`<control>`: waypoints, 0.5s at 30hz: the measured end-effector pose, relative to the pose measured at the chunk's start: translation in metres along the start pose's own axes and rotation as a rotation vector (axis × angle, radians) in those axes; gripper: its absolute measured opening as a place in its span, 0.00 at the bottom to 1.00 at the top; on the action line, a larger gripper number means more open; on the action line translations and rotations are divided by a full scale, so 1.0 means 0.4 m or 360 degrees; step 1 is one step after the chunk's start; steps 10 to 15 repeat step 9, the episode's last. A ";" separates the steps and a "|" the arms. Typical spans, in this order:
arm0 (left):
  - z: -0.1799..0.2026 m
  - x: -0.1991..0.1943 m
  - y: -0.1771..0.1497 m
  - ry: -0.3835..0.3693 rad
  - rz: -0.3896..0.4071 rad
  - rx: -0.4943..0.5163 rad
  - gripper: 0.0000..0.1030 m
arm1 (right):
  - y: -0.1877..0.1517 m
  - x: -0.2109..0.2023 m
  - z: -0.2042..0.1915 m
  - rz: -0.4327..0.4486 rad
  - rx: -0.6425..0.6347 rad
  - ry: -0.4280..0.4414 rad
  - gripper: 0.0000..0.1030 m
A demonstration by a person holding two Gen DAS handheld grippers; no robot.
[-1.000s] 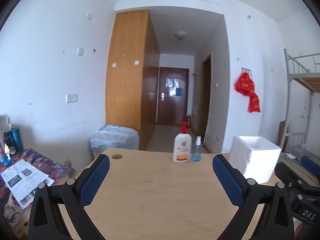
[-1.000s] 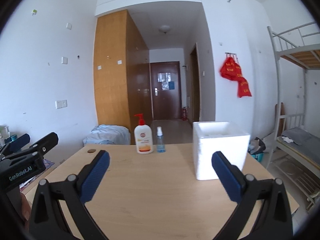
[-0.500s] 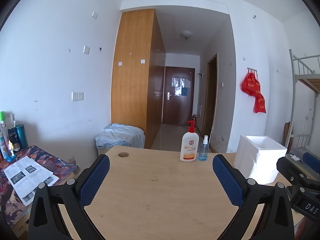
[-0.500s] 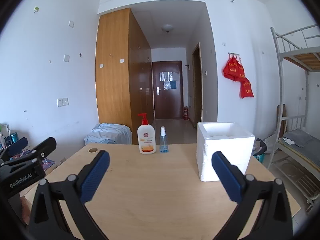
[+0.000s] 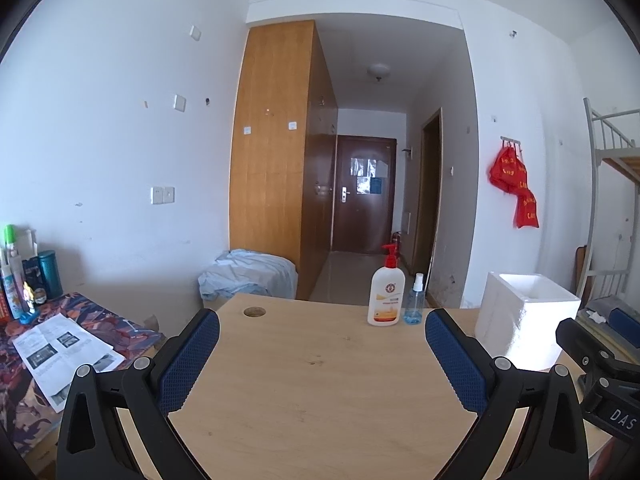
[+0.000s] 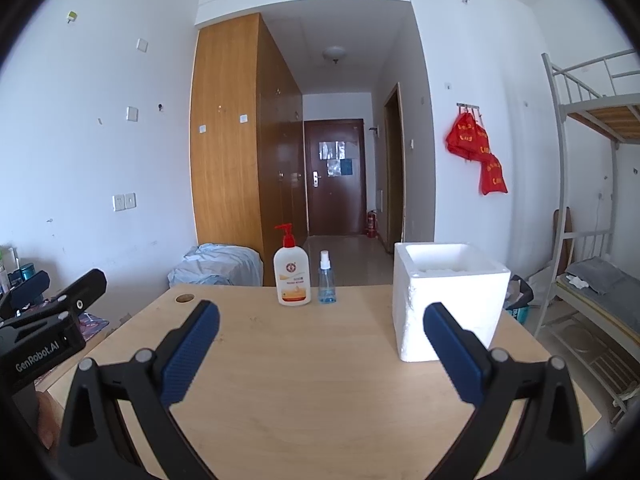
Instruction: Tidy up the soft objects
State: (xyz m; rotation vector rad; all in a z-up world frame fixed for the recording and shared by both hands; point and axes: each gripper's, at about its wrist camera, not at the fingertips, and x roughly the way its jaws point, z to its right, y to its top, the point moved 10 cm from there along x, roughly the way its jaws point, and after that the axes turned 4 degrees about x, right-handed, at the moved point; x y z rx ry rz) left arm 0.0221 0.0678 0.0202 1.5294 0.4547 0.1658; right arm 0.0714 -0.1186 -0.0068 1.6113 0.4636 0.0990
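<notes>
two bottles [image 6: 292, 272], one foam box [image 6: 448, 296] – one table [image 6: 320, 380]

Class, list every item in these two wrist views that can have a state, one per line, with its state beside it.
left gripper: open, empty
right gripper: open, empty
pump lotion bottle: upright, on the table
small spray bottle: upright, beside the lotion bottle
white foam box: upright, top open, no lid
hallway door: closed
light blue cloth: crumpled, beyond the table
paper sheets: lying flat on the patterned surface
</notes>
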 end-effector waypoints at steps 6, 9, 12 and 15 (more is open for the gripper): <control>0.001 0.002 0.000 -0.0022 -0.0006 -0.0004 1.00 | -0.003 0.001 0.008 -0.0003 0.0000 -0.0016 1.00; -0.006 0.000 0.002 0.0011 0.0016 0.0000 1.00 | -0.003 0.002 0.013 -0.0008 0.0005 -0.0018 1.00; -0.006 0.000 0.002 0.0011 0.0016 0.0000 1.00 | -0.003 0.002 0.013 -0.0008 0.0005 -0.0018 1.00; -0.006 0.000 0.002 0.0011 0.0016 0.0000 1.00 | -0.003 0.002 0.013 -0.0008 0.0005 -0.0018 1.00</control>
